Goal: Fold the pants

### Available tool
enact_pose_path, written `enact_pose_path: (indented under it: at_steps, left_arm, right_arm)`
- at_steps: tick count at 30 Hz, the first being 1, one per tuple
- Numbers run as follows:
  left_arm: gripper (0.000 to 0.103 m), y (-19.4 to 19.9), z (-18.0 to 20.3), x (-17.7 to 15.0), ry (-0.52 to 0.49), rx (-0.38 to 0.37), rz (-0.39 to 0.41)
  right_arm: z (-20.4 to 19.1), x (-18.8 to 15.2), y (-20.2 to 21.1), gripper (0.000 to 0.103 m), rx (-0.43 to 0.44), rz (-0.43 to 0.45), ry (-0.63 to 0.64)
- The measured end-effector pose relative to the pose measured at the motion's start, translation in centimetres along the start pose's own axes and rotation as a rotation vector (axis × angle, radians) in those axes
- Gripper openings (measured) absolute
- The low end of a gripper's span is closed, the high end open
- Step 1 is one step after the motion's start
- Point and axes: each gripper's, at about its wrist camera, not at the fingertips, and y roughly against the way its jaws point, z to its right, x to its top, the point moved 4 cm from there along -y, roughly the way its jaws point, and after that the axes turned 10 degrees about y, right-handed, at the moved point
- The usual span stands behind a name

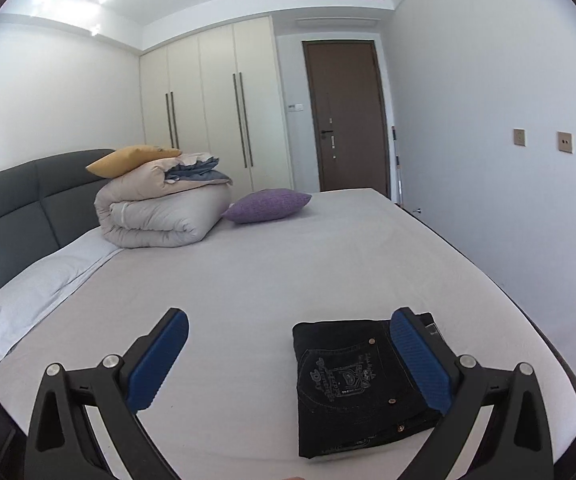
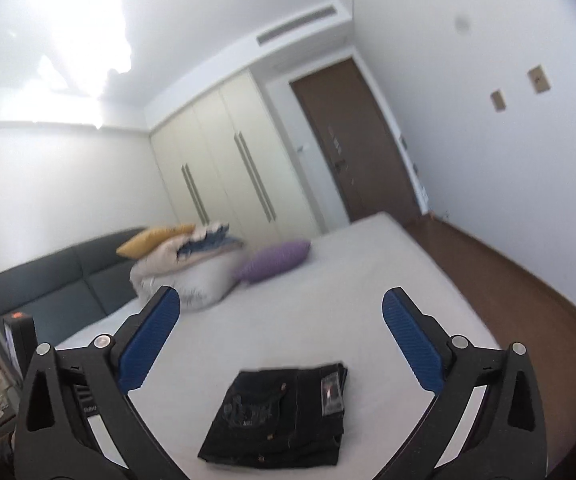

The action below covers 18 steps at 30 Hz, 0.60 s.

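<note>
The dark denim pants lie folded into a compact rectangle on the white bed sheet, back pocket embroidery facing up. They also show in the right wrist view, with a label on top. My left gripper is open and empty above the bed; its right finger overlaps the pants' right edge in the view. My right gripper is open and empty, held above and behind the pants.
A rolled duvet with a yellow pillow and a purple cushion sit at the bed's far end. A white pillow lies left by the grey headboard. Wood floor runs right of the bed.
</note>
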Motion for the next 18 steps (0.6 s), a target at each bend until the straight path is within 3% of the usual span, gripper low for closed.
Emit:
enact_pose_path:
  at_steps: [2, 4, 9, 13, 18]
  left_arm:
    - [0.103, 0.9, -0.5, 0.4, 0.017, 0.015, -0.003]
    - [0.103, 1.6, -0.7, 0.3, 0.030, 0.012, -0.007]
    - [0.103, 0.5, -1.0, -1.8, 0.066, 0.012, -0.099]
    - [0.103, -0.2, -0.7, -4.5, 0.079, -0.005, -0.169]
    - [0.103, -0.7, -0.5, -7.0, 0.089, -0.029, -0.245]
  right_arm:
    - [-0.2, 2.2, 2.4, 0.103, -0.038, 0.062, 0.022]
    - [-0.9, 3.6, 3.6, 0.103, -0.046, 0.049, 0.055]
    - [-2.3, 2.8, 3.8, 0.103, -0.106, -0.186, 0.144]
    - [-2.9, -1.5, 4.1, 0.103, -0.133, -0.389, 0.105]
    - [-3.1, -5.9, 3.6, 0.103, -0.176, -0.540, 0.104]
